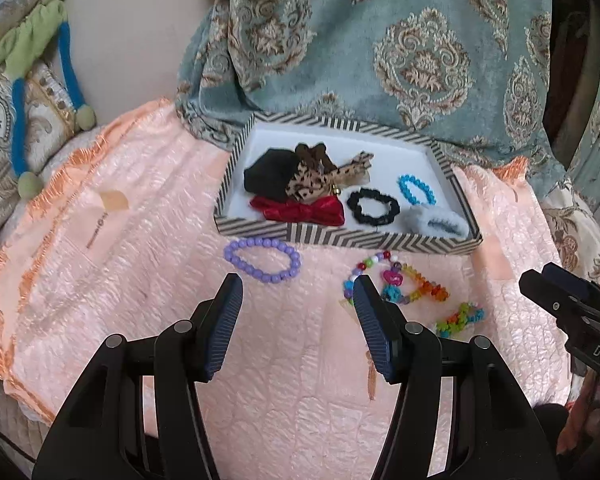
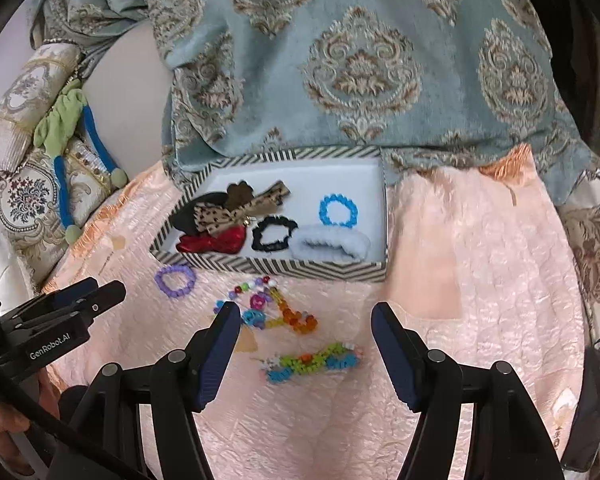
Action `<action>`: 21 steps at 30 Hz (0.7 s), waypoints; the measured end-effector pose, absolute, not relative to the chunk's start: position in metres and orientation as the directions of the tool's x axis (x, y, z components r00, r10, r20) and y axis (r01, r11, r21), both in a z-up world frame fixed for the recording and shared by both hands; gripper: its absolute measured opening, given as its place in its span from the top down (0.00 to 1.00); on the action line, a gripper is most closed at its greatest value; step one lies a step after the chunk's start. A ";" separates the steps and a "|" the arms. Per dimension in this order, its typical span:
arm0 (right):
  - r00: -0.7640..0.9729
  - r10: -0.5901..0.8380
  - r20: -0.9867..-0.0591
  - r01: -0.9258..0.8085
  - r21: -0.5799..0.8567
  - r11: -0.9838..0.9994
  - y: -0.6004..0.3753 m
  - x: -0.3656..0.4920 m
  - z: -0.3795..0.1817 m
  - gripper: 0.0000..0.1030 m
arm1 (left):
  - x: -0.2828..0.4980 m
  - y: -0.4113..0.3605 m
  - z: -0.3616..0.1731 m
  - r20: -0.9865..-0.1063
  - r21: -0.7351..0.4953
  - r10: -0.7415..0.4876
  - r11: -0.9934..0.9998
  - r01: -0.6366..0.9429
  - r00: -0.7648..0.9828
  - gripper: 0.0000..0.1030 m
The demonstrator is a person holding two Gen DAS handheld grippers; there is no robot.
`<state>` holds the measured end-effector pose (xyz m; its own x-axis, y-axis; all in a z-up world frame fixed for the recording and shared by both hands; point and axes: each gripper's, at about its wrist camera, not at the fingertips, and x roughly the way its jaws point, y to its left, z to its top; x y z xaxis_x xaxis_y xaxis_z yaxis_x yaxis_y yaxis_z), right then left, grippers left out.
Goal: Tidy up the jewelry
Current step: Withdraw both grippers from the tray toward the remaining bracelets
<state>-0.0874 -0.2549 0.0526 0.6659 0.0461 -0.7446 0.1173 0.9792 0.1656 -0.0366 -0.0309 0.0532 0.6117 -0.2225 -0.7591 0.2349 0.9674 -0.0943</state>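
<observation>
Right wrist view: right gripper (image 2: 305,310) jaws wide, empty; green-blue beaded bracelet (image 2: 313,360) on pink quilt (image 2: 479,280) between fingers, just short of tips. Judgement: straddle strand, pinch across narrow middle. Left gripper (image 1: 298,286) wide, empty; purple bead bracelet (image 1: 264,260) just beyond left fingertip. Striped tray (image 1: 339,236) farther ahead. Writing: "GenRobot.AI", "DAS" on gripper bodies.
</observation>
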 end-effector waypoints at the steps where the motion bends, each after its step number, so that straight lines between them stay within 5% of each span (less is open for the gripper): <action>1: 0.659 0.049 -0.751 0.119 0.168 0.979 -0.256 -0.087 0.049 0.36 | -0.036 -0.032 0.051 -0.763 -0.094 -0.223 0.967 0.236 0.607 0.44; 21: 0.620 0.081 -0.781 0.080 0.166 0.983 -0.251 -0.067 0.027 0.36 | -0.023 -0.041 0.034 -0.791 -0.077 -0.210 0.966 0.247 0.575 0.44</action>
